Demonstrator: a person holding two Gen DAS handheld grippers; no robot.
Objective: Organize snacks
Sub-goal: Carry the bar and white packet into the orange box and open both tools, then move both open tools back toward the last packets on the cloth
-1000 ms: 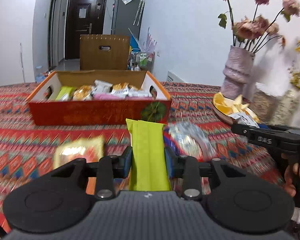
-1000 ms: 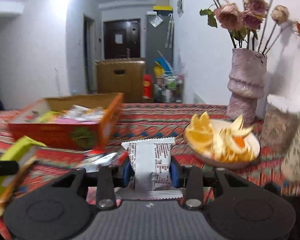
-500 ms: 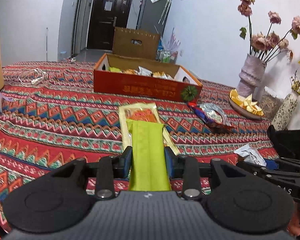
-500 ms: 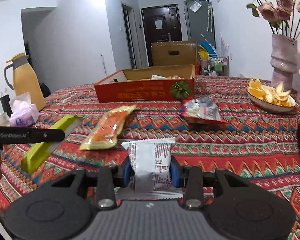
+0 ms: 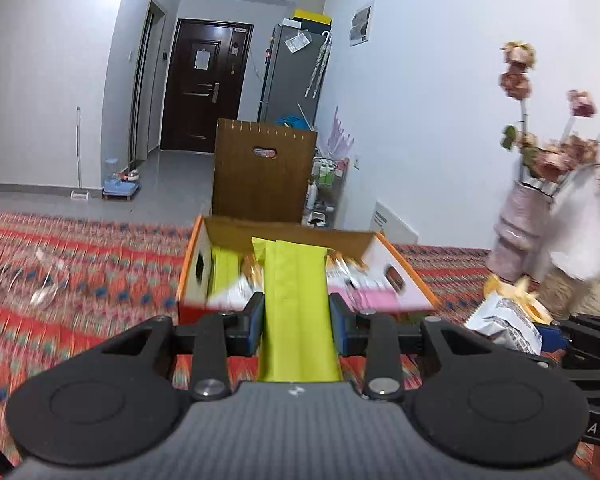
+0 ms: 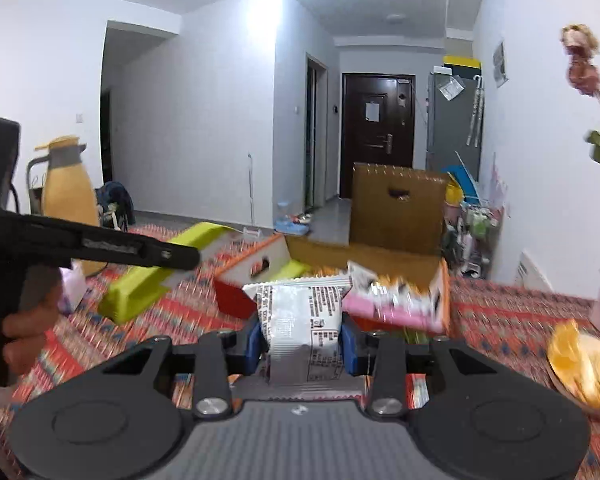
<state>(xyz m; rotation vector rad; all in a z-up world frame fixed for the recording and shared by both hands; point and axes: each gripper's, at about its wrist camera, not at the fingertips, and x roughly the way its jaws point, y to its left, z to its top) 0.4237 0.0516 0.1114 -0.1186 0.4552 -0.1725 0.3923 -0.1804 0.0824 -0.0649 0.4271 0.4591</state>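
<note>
The left gripper [image 5: 297, 316] is clamped on a long lime-green snack packet [image 5: 296, 304], its blue pads pressing both long edges while the packet sticks out forward over the near edge of the open orange-and-red cardboard box [image 5: 402, 268]. The right gripper [image 6: 303, 342] is closed on a white foil snack pouch with black print [image 6: 300, 316], which stands upright between the pads, also in front of the box. In the right wrist view the left gripper appears from the side at left, a hand [image 6: 20, 320] wrapped around its black handle, the green packet angling up toward the box. The box sits on a table covered with a red zigzag-patterned cloth [image 5: 92, 280] and holds a jumble of wrapped snacks, among them a pink packet [image 6: 384, 306] and another green one, blurred. To the right stand a pale ribbed vase of dried roses [image 5: 522, 220] and a plate of orange slices [image 6: 580, 364]. A yellow thermos jug [image 6: 66, 196] stands far left.
</note>
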